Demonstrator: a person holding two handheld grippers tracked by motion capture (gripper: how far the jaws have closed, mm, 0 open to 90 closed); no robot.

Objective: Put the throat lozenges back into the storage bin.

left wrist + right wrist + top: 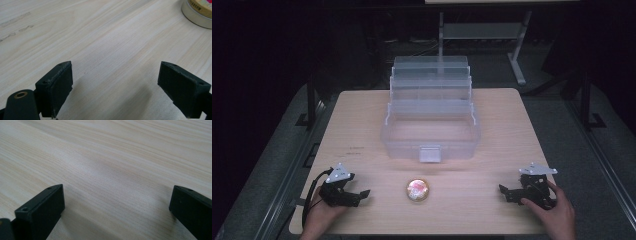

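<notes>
A small round tin [417,190] sits near the desk's [362,120] front edge, centred between two wide-open tools, the left tool [357,196] slightly nearer (tin lying to its right) than the right tool [508,193].

One clear plastic organizer box [431,131] stood open, one small round tin [417,190] lay before it, two tongs, left [362,194] and right [503,190], one wooden surface [512,125].

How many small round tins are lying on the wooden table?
1. The small round tin with the pink and gold lid lies near the front edge of the light wooden table, in front of the clear plastic tiered storage box, between the left hand-held gripper and the right hand-held gripper.
</notes>
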